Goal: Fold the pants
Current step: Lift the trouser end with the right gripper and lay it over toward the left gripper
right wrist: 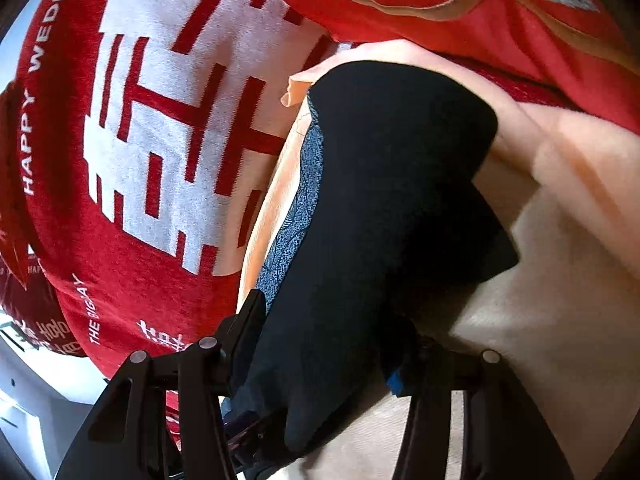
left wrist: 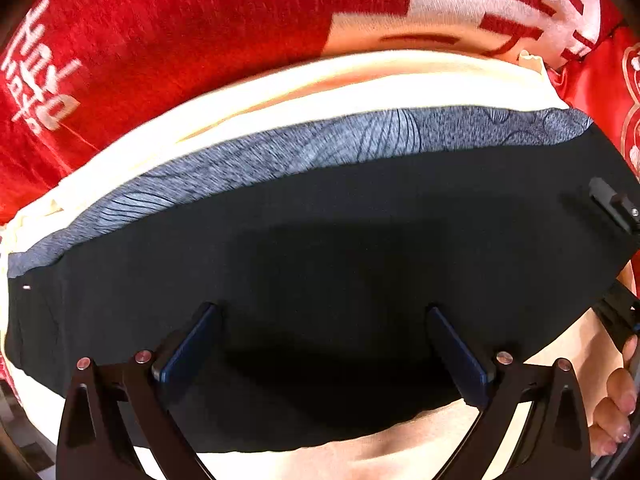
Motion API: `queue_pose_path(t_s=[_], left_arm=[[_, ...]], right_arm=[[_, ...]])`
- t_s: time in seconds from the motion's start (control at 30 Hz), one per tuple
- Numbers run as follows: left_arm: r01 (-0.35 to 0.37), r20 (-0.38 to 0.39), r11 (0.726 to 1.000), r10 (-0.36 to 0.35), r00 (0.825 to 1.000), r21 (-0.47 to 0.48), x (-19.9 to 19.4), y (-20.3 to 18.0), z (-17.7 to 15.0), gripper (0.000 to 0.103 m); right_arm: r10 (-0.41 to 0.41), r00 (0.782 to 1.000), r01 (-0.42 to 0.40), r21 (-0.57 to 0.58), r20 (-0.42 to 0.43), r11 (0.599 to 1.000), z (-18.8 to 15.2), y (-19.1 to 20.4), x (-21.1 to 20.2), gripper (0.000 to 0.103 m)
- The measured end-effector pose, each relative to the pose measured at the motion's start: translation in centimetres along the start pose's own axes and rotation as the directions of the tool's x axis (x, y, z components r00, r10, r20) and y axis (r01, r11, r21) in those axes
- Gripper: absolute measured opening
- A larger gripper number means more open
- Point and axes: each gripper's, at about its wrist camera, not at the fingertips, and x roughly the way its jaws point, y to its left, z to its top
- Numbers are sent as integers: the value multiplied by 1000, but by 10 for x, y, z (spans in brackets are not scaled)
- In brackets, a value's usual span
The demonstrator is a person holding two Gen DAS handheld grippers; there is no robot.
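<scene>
The black pants (left wrist: 340, 216) lie folded across a cream blanket (left wrist: 360, 80), on top of a blue-grey patterned garment (left wrist: 280, 148). My left gripper (left wrist: 322, 312) is open, its two blue-padded fingers spread just over the near part of the black fabric, holding nothing. In the right wrist view the pants (right wrist: 380, 184) run away from the camera. My right gripper (right wrist: 328, 332) has the black cloth between its fingers, and the fabric covers the right finger; I cannot tell if it is clamped. The right gripper's finger shows at the left wrist view's right edge (left wrist: 612, 204).
A red blanket with white characters (left wrist: 160, 40) lies behind the cream blanket; it also fills the left of the right wrist view (right wrist: 140, 120). A red embroidered cloth (right wrist: 480, 8) lies at the far right. A hand (left wrist: 616, 404) holds the right gripper's handle.
</scene>
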Motion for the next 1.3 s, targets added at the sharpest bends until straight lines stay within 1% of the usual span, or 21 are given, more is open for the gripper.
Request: queue_pose_path(t_s=[0.03,0.07,0.1,0.13,0.17,0.23,0.3,0.37,0.4,0.43,0.53,0.63,0.7,0.83,0.87,0.93,1.0,1.13,1.2,1.27,1.3], left_arm=[[2,18,1000,-2,1000,-6,-5,2,0,95],[16,36,1000,-16,999,-11,-11,4,0,92],[27,43,1000,-27,999,-15,-15,6,0,85],[40,47,999,-39,998,-19,-17,8,-1,80],[61,48,998,-60,997,-23,-17,9,-1,78],[101,40,995,-100,994,-27,-10,10,-3,74],[116,35,993,-115,993,-33,1,8,-7,74],[89,114,996,-89,989,3,5,0,-16,78],[76,140,997,-77,987,11,4,-3,-20,78],[81,155,997,-81,985,5,3,-2,-22,78],[118,157,993,-116,981,1,3,2,-21,78],[119,171,993,-121,978,22,2,3,-23,78],[130,173,991,-132,976,23,2,6,-24,78],[160,163,985,-169,972,65,-2,10,-24,78],[178,147,981,-188,971,80,-4,14,-23,78],[235,114,969,-242,964,71,-12,32,-24,77],[265,109,964,-267,958,34,-25,61,-28,77],[230,142,973,-226,964,-11,-46,130,-41,77],[218,131,975,-210,969,-48,-50,171,-49,77],[199,101,977,-190,977,-82,-51,211,-58,77],[185,85,978,-177,981,-96,-49,231,-63,77]], right_arm=[[-15,1000,15,18,-12,1000,2,-2,0,43],[-29,999,30,44,-25,999,4,-5,0,27],[-25,999,28,75,-39,997,7,-11,-1,21],[-12,999,15,86,-43,996,7,-13,-1,21],[-7,999,12,90,-46,996,7,-14,-4,19],[-25,999,27,61,-45,998,6,-8,-7,18],[-54,998,54,8,-42,998,5,4,-11,17],[-68,997,67,-39,-40,997,4,17,-14,16],[-84,996,81,-79,-35,994,3,28,-16,16],[-94,995,90,-103,-32,991,2,35,-17,16],[-132,991,125,-224,-17,967,-5,69,-21,16],[-158,987,146,-330,-10,933,-16,104,-21,16],[-178,984,161,-408,-4,899,-28,128,-21,16],[-210,978,178,-528,-1,831,-54,166,-13,16],[-225,974,187,-562,2,805,-64,179,-8,16],[-240,971,194,-599,3,777,-81,191,-2,16],[-262,965,205,-641,6,739,-101,210,11,16],[-324,946,232,-717,8,658,-150,233,42,16],[-370,929,253,-750,12,611,-175,238,66,16],[-407,913,272,-776,22,569,-198,242,86,16],[-434,900,288,-786,28,547,-213,244,102,16]])
